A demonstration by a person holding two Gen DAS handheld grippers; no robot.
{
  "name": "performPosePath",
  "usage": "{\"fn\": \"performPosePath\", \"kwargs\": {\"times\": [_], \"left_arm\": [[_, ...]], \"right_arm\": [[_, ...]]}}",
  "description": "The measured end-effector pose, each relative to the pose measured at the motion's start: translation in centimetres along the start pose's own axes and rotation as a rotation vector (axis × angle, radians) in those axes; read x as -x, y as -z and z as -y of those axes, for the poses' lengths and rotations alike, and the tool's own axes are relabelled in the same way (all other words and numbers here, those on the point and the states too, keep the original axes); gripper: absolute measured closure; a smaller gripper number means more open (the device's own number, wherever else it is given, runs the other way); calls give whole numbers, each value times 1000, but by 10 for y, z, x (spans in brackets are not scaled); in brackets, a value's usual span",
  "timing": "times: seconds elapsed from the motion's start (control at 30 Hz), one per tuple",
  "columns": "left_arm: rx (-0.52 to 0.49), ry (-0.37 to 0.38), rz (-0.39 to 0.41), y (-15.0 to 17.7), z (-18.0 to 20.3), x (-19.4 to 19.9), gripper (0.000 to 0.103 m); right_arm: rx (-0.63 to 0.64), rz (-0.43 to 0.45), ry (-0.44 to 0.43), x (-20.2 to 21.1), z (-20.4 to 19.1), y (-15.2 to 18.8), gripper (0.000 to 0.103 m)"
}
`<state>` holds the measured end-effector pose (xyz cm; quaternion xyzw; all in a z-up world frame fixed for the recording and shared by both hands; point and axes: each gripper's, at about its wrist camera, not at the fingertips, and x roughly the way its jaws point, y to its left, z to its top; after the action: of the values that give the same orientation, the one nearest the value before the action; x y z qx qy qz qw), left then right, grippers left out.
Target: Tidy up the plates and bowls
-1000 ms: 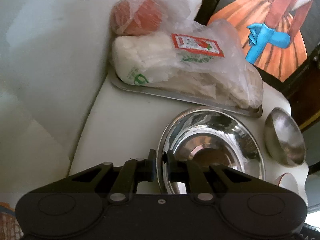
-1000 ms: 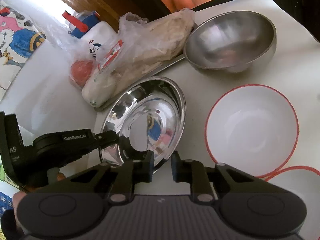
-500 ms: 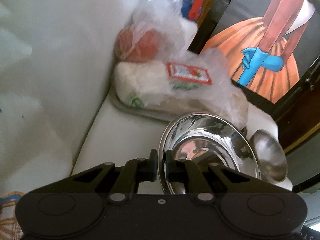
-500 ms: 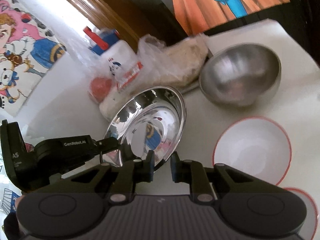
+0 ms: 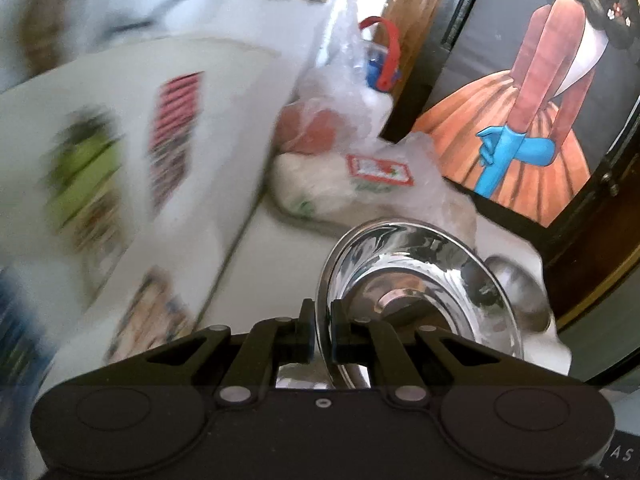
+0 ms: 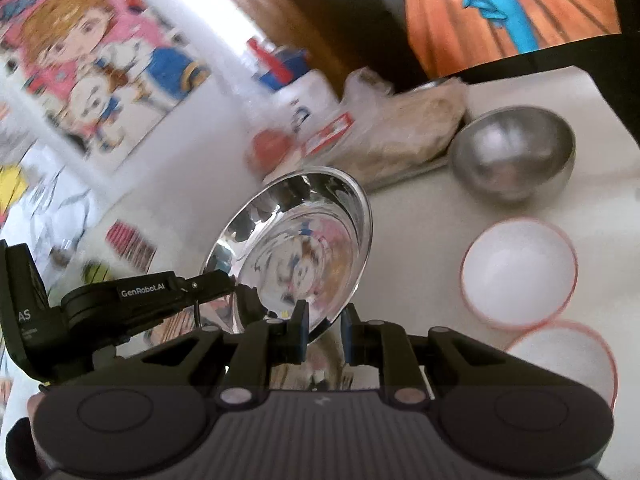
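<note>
A shiny steel plate [image 5: 416, 280] is held tilted above the white table; it also shows in the right wrist view [image 6: 304, 248]. My left gripper [image 5: 322, 332] is shut on its rim, and it appears from the left in the right wrist view [image 6: 228, 280]. My right gripper [image 6: 324, 332] is shut on the plate's near rim. A dull steel bowl [image 6: 512, 152] sits at the back right, partly hidden behind the plate in the left wrist view [image 5: 520, 292]. Two white red-rimmed bowls [image 6: 520, 272] [image 6: 568, 360] sit on the right.
A metal tray [image 6: 412, 172] holds plastic bags of food [image 5: 360, 184] at the back, with a white bottle [image 6: 304, 96] behind. A painting [image 5: 520, 120] and a dark frame stand at the far right. A white wall with stickers [image 5: 172, 136] is on the left.
Both grippers have lifted the shiny plate higher off the table and tilted it more upright. Both views have swung upward, showing more wall and painting.
</note>
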<state>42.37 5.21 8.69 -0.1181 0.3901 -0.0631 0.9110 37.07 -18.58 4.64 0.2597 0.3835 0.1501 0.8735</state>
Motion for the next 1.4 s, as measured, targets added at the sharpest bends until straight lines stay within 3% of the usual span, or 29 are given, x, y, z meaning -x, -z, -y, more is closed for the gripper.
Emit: {"fn": "performPosePath", "kwargs": {"times": [0.33,0.6,0.9,1.4], "left_arm": [[16,-114,-16,49,-21,29,95],[4,-202,-25,73,-24,28,93],[19,-253,-54,80,-34,23,91],[-48,-304,-87,80,-27,20,88]], "right_arm": [[66,-104,-8,-7,-11,38,83],[130,-150,11,-22,-17,44,82],[191,-198,45,-38,-28,42,81],[323,-257,139,-48,-52,39,78]]}}
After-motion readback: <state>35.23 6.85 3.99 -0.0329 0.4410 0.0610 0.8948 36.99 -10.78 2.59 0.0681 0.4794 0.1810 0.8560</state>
